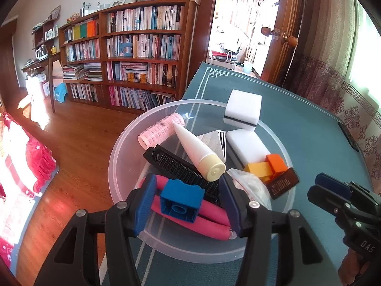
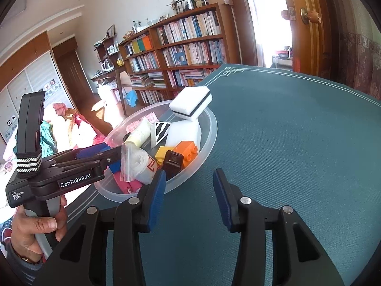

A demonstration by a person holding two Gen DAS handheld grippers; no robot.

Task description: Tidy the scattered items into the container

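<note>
Left gripper (image 1: 184, 201) nearest in left wrist view, pads spread wide over the clear plastic bowl (image 1: 119, 157), blue brick (image 1: 182, 201) sits between the pads but touching neither, resting on pink foam rollers (image 1: 209, 214) inside the bowl. Behind it black comb (image 1: 176, 166), white tube with cream cap (image 1: 200, 152), pink hair curler (image 1: 162, 128), clear zip bag (image 1: 250, 186), dark brown bottle (image 1: 282, 183), yellow brick (image 1: 259, 170) and orange brick (image 1: 276, 163) side by side, white sponge (image 1: 246, 143) lying flat, striped card (image 1: 221, 138). Second white sponge (image 1: 243, 109) perched on far rim of bowl, tilted. Bowl sits at near-left edge of teal table mat (image 1: 309, 131). Right gripper (image 2: 189, 197) released, fingers apart, nothing between them, above bare mat just right of bowl. Hand (image 2: 35, 228) grips left tool's handle. Far back: wooden bookshelf (image 1: 133, 54), open door (image 1: 283, 28)
</note>
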